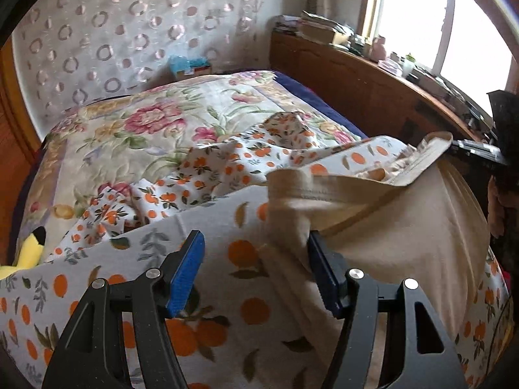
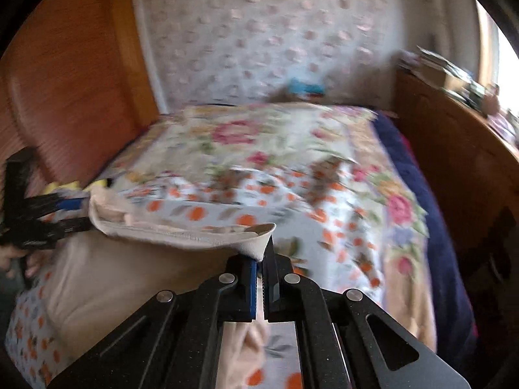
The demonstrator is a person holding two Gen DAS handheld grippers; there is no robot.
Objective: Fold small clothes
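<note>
From the left wrist, the left gripper [image 1: 256, 259] stands wide, the beige garment [image 1: 389, 227] draped against its right finger over an orange-print sheet [image 1: 227, 291], while from the right wrist, the right gripper [image 2: 261, 259] pinches the garment's waistband [image 2: 194, 235] above the floral quilt [image 2: 259, 136].

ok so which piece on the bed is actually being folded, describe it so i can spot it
On the bed, atop the orange-print sheet, lies a plain beige garment. Unlike the patterned fabrics around it, it is unprinted, with a ribbed waistband.
</note>
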